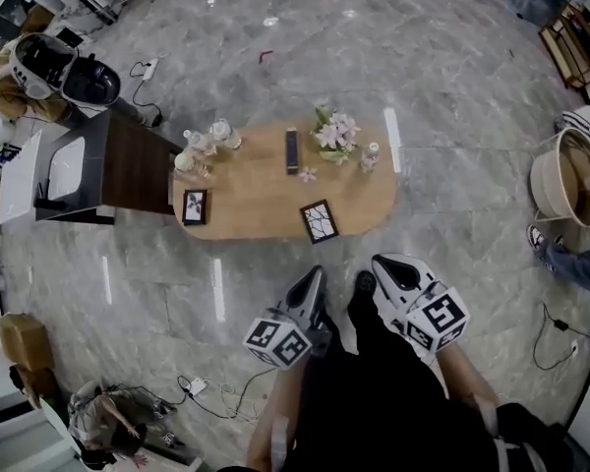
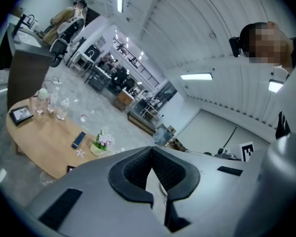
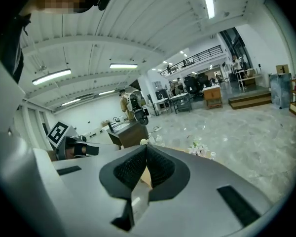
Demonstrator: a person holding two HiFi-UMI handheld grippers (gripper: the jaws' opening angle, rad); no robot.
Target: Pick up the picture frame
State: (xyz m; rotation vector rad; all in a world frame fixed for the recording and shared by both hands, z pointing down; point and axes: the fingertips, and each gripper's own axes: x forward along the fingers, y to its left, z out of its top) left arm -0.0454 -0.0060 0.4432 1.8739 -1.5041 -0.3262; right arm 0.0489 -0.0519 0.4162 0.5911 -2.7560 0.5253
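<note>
Two dark picture frames lie on the oval wooden table [image 1: 265, 200]: one [image 1: 320, 220] near the front edge, the other [image 1: 194, 206] at the table's left end. My left gripper [image 1: 318, 271] and right gripper [image 1: 382, 262] hang side by side over the floor in front of the table, short of the near frame. Both are shut with nothing between the jaws. The left gripper view shows its closed pads [image 2: 151, 149] with the far frame [image 2: 20, 113] beyond. In the right gripper view the pads [image 3: 146, 147] also meet, and the frames are hidden.
On the table stand a flower pot [image 1: 334, 131], a dark remote [image 1: 292, 150], clear bottles [image 1: 202, 144] and a small bottle [image 1: 371, 155]. A dark cabinet with a white sink [image 1: 108, 165] abuts the left end. A round basket [image 1: 565, 175] and cables [image 1: 206, 386] are on the floor.
</note>
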